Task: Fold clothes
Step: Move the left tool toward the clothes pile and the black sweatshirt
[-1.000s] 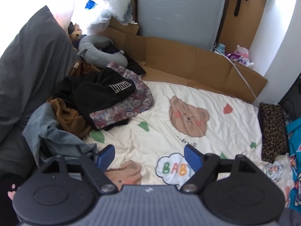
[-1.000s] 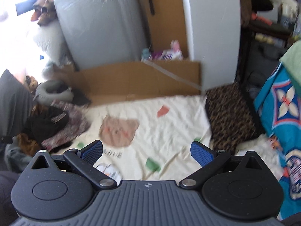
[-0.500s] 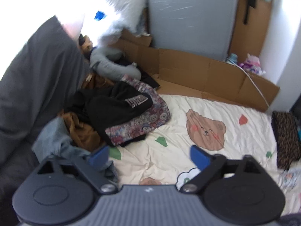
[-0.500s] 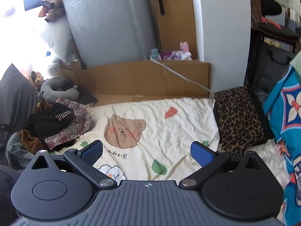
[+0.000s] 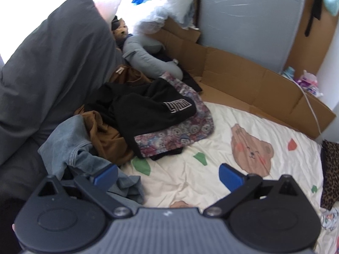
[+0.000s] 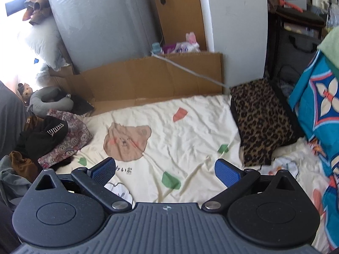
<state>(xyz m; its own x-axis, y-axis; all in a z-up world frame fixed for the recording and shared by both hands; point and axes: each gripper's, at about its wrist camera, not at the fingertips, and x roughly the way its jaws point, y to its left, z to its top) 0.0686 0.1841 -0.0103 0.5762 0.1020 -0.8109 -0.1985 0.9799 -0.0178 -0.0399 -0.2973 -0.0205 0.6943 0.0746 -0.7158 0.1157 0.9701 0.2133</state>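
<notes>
Both grippers, left (image 5: 167,174) and right (image 6: 165,169), are spread wide and hold nothing. The jeans (image 5: 70,148) lie at lower left beside the left one, on the edge of the heap (image 5: 148,114). Denim seems heavy and limp; take the waistband.

Brown garment (image 5: 106,135) mostly buried under black garment (image 5: 148,110).

Mid sheet (image 6: 190,131) clear; clothes pile (image 5: 148,116) blocks left, leopard fabric (image 6: 260,122) right, cardboard (image 6: 148,78) behind.
</notes>
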